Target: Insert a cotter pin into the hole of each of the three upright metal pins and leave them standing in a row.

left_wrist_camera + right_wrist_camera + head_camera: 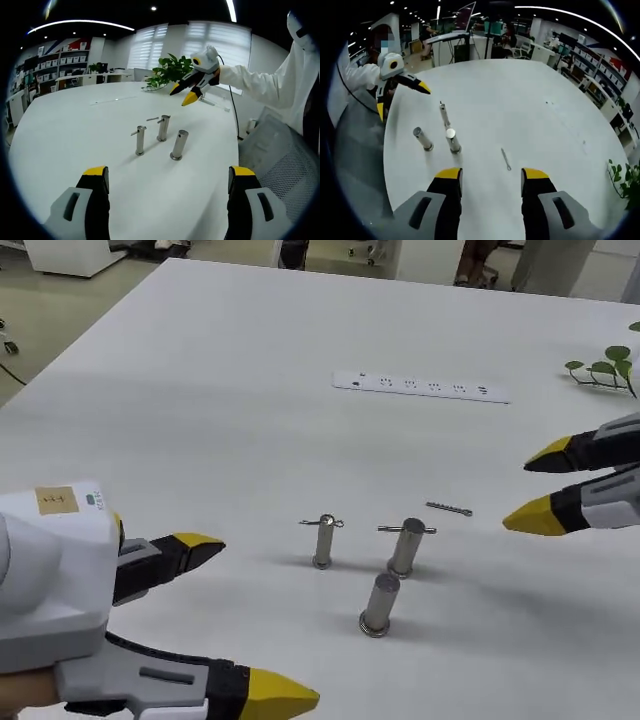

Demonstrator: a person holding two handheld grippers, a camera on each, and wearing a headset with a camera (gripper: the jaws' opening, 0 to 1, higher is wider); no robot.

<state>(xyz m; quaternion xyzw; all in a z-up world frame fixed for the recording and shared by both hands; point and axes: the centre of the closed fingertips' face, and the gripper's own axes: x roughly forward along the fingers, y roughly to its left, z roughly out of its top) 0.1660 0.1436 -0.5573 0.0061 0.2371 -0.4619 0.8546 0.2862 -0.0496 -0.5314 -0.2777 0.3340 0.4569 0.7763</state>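
- On the white table point(200, 420), the near upright steel pin point(379, 603) lacks a cotter.
- Left claw point(268, 622) and right claw point(516, 495) gape empty; next, grasp the loose wire cotter pin point(449, 508).

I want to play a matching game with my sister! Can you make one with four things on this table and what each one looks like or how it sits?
Things:
1. front metal pin
2. loose cotter pin
3. power strip
4. plant

Descriptions:
A. green leaves, at the far right
B. thin and silvery, lying flat
C. long and white, with sockets
D. standing upright, nothing pushed through it

Pairs: 1-D, 2-B, 3-C, 4-A
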